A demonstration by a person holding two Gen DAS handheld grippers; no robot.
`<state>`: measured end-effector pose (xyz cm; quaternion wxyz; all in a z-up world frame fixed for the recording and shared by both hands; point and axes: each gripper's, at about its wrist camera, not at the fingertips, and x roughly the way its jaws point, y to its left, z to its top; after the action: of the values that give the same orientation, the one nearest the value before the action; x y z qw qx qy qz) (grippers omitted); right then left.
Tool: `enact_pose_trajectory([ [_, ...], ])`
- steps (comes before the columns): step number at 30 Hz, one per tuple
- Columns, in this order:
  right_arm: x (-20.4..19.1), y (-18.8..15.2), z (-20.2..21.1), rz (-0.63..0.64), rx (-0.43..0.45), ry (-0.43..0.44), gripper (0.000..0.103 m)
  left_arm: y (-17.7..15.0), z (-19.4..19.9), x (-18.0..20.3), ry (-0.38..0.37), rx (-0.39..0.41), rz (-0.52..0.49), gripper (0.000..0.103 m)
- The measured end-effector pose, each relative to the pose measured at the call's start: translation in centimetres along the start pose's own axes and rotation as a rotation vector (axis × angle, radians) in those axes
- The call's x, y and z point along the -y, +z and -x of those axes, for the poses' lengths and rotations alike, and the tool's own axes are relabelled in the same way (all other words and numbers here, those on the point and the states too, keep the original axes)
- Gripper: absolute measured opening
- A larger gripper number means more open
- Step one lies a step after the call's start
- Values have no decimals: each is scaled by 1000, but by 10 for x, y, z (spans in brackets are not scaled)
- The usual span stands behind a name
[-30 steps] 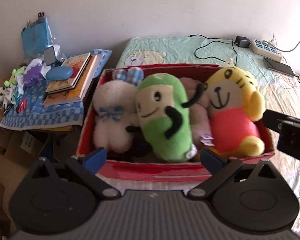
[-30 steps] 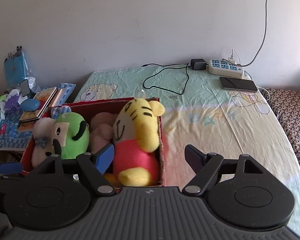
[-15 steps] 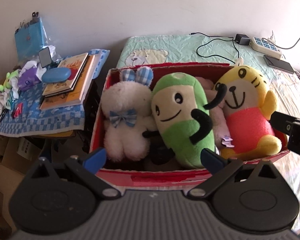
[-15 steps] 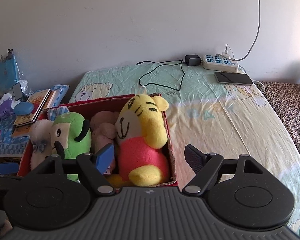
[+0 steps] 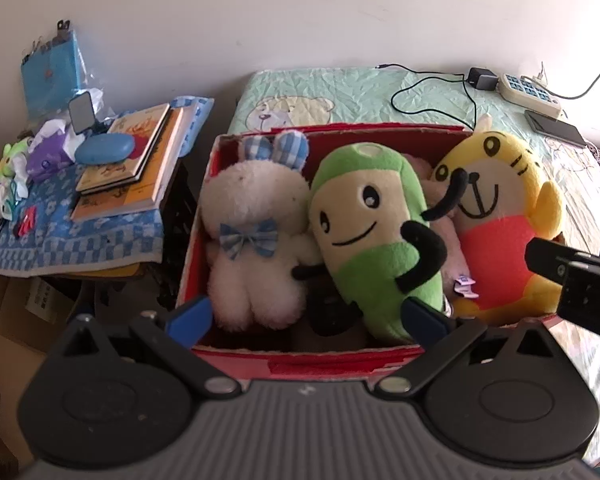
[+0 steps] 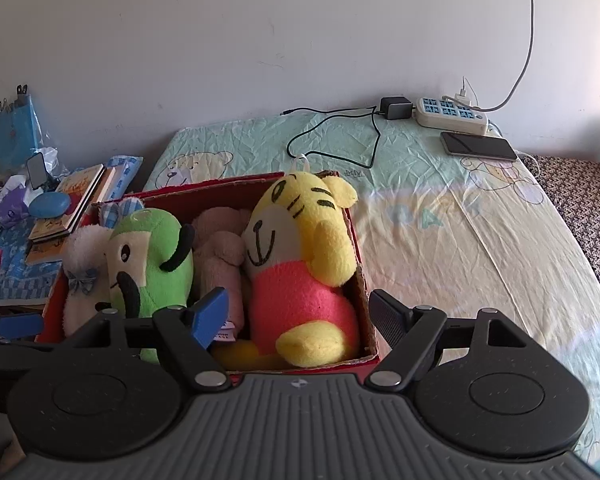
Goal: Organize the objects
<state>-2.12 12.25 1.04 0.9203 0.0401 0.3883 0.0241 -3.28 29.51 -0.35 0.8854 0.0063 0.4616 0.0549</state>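
I hold both grippers spread wide and empty at the near edge of the red box (image 5: 300, 360), which sits on the bed (image 6: 460, 240) at its left end. My left gripper (image 5: 306, 316) points in at the white rabbit (image 5: 256, 240) and the green toy (image 5: 376, 240); my right gripper (image 6: 300, 314) frames the yellow tiger (image 6: 300, 264) at the box's right wall. All three plush toys lie packed side by side inside the box. A pinkish plush (image 6: 220, 248) sits wedged between the green toy and the tiger, mostly covered, so I cannot make out what it is. Something dark lies low under the green toy, too shadowed to name. In the left view my right gripper shows only as a black block cut off at the frame's edge. Books (image 5: 136, 160) lie on a side table left of the box; the small clutter beyond them is too blurred to sort out.
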Motion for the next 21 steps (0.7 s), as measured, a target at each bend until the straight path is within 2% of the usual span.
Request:
enact_pose_trajectory([
  [6, 1, 3, 0, -1, 1, 1, 79, 5, 2, 0, -16, 17, -1, 101],
  [21, 2, 4, -7, -8, -20, 9, 79, 6, 0, 3, -42, -2, 4, 101],
])
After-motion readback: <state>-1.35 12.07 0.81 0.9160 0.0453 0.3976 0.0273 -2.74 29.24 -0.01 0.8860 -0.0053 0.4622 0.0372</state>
